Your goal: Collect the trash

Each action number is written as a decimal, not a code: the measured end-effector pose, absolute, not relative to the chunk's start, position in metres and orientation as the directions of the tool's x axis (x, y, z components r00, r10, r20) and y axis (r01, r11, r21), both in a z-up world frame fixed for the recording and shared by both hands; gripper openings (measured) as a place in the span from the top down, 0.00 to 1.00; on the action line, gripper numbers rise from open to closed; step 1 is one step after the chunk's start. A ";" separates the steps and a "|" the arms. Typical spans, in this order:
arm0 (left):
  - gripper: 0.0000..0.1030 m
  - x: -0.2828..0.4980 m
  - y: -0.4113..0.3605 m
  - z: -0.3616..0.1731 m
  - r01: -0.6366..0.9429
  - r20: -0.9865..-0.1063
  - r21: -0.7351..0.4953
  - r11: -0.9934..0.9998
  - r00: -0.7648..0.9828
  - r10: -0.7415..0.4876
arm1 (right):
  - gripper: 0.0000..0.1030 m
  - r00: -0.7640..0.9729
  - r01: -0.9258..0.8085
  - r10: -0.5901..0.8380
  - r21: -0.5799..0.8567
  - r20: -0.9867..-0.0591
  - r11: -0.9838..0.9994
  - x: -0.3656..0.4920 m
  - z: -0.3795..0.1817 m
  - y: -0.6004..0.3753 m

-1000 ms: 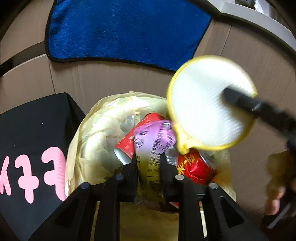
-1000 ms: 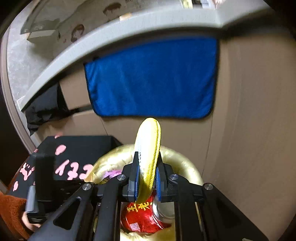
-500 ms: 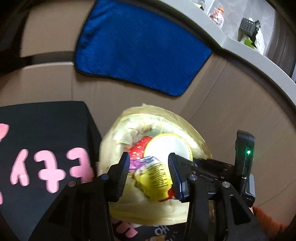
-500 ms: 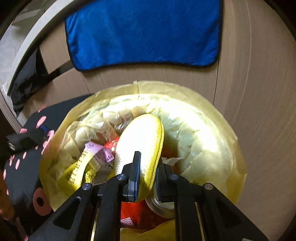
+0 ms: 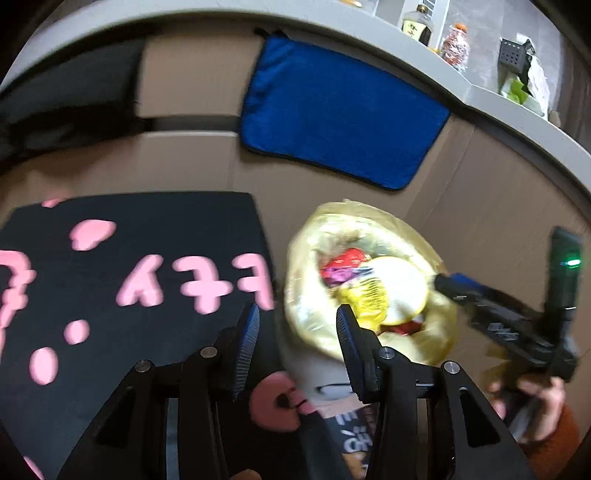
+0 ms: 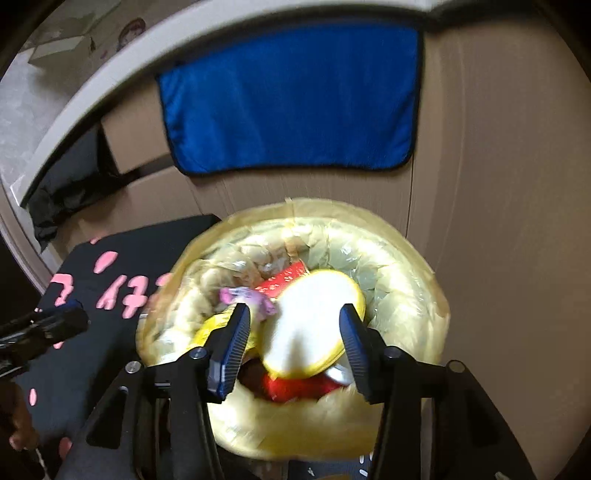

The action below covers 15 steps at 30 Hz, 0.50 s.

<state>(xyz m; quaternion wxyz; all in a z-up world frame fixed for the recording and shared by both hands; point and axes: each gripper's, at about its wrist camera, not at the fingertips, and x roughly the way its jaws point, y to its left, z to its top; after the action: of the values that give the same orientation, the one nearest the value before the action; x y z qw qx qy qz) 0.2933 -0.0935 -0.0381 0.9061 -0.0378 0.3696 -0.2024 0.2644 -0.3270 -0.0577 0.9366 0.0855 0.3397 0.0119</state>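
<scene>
A bin lined with a yellow plastic bag point(image 6: 402, 280) point(image 5: 306, 306) holds trash: red cans point(image 6: 284, 277), a purple and yellow wrapper point(image 6: 247, 297) point(image 5: 364, 297) and a round white lid with a yellow rim point(image 6: 314, 321) point(image 5: 400, 284). My right gripper point(image 6: 293, 332) is open and empty above the bin, the lid lying loose below its jaws. My left gripper point(image 5: 295, 339) is open and empty, above the bin's left edge. The right gripper's body also shows in the left wrist view point(image 5: 498, 317).
A blue towel point(image 6: 291, 99) point(image 5: 340, 110) hangs on the beige cabinet front behind the bin. A black box with pink lettering point(image 5: 129, 280) point(image 6: 110, 280) stands left of the bin. A counter with bottles point(image 5: 417, 27) runs above.
Both grippers have opened. The left let the wrapper drop into the bin and pulled back to the left. The right released the white lid into the bin and rose a little.
</scene>
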 end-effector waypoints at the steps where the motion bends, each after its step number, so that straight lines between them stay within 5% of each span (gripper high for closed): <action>1: 0.53 0.283 -0.089 -0.035 0.327 -0.647 -0.193 0.925 0.666 -0.370 | 0.50 0.777 0.032 0.087 0.177 -0.624 0.984 0.256 -0.051 -0.325; 4: 0.53 0.255 -0.077 -0.027 0.297 -0.623 -0.151 0.943 0.712 -0.324 | 0.40 0.797 0.018 0.112 0.210 -0.593 0.977 0.227 -0.033 -0.315; 15: 0.53 0.135 -0.036 0.000 0.229 -0.520 -0.071 0.971 0.822 -0.232 | 0.32 0.834 -0.037 0.130 0.182 -0.536 0.983 0.112 0.003 -0.248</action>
<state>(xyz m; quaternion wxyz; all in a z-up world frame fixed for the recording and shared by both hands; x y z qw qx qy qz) 0.1349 -0.0355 -0.0004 0.9545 -0.0027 0.2727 -0.1209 0.1122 -0.2478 0.0029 0.9540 0.0822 0.2849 0.0437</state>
